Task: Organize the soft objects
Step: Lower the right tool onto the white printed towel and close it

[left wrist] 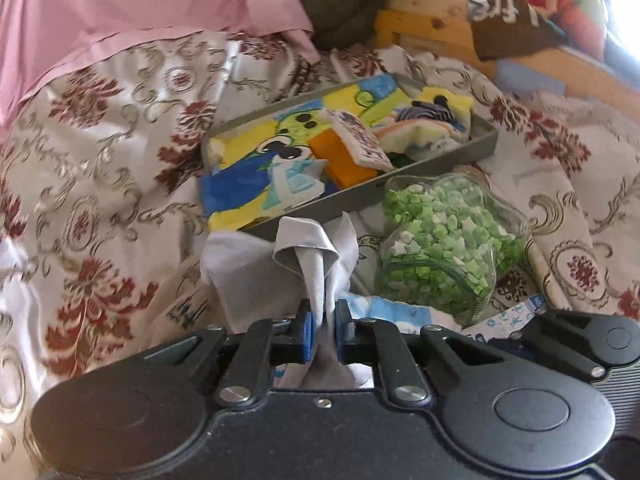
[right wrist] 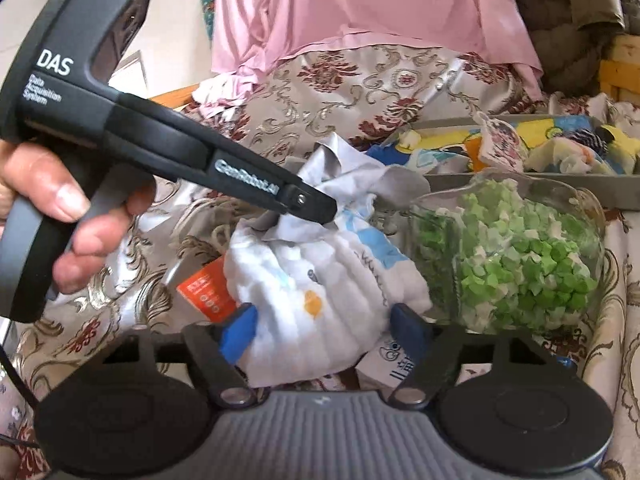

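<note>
A crumpled grey cloth (left wrist: 304, 248) rises from the bedspread, and my left gripper (left wrist: 324, 332) is shut on a fold of it between the blue pads. In the right wrist view the left gripper (right wrist: 328, 210) comes in from the left, held by a hand (right wrist: 68, 216), its tip buried in that grey cloth (right wrist: 348, 164). Below it lies a white quilted cloth bundle (right wrist: 320, 280) with blue and orange prints. My right gripper (right wrist: 324, 326) has a pad against each side of this bundle. I cannot tell whether grey and white are one piece.
A grey tray (left wrist: 400, 192) holding colourful cloths stands just beyond the grey cloth. A glass jar of green paper stars (right wrist: 512, 256) lies on its side to the right. An orange packet (right wrist: 208, 288) sits left of the bundle. A pink sheet (left wrist: 140, 8) and a wooden frame (left wrist: 432, 28) lie behind.
</note>
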A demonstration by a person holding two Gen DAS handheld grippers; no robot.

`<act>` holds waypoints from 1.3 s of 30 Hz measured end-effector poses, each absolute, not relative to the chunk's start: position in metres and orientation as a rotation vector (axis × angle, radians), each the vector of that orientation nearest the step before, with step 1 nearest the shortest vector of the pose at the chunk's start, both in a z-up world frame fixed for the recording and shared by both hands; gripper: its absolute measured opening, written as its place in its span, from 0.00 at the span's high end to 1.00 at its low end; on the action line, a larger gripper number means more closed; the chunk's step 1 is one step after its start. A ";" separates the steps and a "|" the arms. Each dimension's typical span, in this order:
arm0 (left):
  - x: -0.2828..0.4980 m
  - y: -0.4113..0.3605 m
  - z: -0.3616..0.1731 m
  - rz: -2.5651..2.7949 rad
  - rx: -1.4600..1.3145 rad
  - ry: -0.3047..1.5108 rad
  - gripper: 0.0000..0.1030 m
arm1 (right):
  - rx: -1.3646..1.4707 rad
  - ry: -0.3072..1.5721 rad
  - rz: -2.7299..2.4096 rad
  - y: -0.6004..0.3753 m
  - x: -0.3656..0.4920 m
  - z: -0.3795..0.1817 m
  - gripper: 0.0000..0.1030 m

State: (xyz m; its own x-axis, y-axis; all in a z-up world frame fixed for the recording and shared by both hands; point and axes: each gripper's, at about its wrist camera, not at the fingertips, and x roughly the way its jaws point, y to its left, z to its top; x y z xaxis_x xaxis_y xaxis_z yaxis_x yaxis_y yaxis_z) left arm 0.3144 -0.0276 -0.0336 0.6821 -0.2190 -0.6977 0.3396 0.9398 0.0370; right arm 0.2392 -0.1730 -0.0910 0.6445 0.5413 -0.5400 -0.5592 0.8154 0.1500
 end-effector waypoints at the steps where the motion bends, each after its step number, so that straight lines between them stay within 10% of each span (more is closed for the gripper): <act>1: 0.310 -0.025 -0.032 -0.306 0.156 0.756 0.89 | -0.042 0.603 0.635 -0.172 0.237 -0.089 0.43; 9: 0.277 -0.003 -0.021 -0.240 0.052 0.733 0.90 | -0.125 0.604 0.672 -0.171 0.218 -0.076 0.85; 12: 0.270 0.008 -0.023 -0.210 0.018 0.740 0.90 | -0.084 0.577 0.663 -0.177 0.217 -0.071 0.82; 17: 0.274 0.019 -0.030 -0.209 -0.030 0.753 0.89 | 0.029 0.580 0.678 -0.184 0.235 -0.071 0.39; 23: 0.294 0.013 -0.031 -0.257 -0.055 0.738 0.79 | 0.050 0.531 0.665 -0.181 0.249 -0.073 0.13; 32: 0.327 0.003 -0.041 -0.248 -0.111 0.751 0.72 | 0.034 0.572 0.666 -0.166 0.268 -0.089 0.14; 39: 0.315 0.006 -0.036 -0.187 -0.099 0.740 0.92 | 0.035 0.607 0.727 -0.162 0.263 -0.091 0.48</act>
State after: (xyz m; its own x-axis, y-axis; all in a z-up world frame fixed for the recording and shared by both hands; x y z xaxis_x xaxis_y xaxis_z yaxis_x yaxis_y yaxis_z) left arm 0.3149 0.0061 -0.0355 0.7225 -0.2044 -0.6604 0.1345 0.9786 -0.1557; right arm 0.2628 -0.1624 -0.0908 0.5839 0.6330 -0.5084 -0.6134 0.7542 0.2344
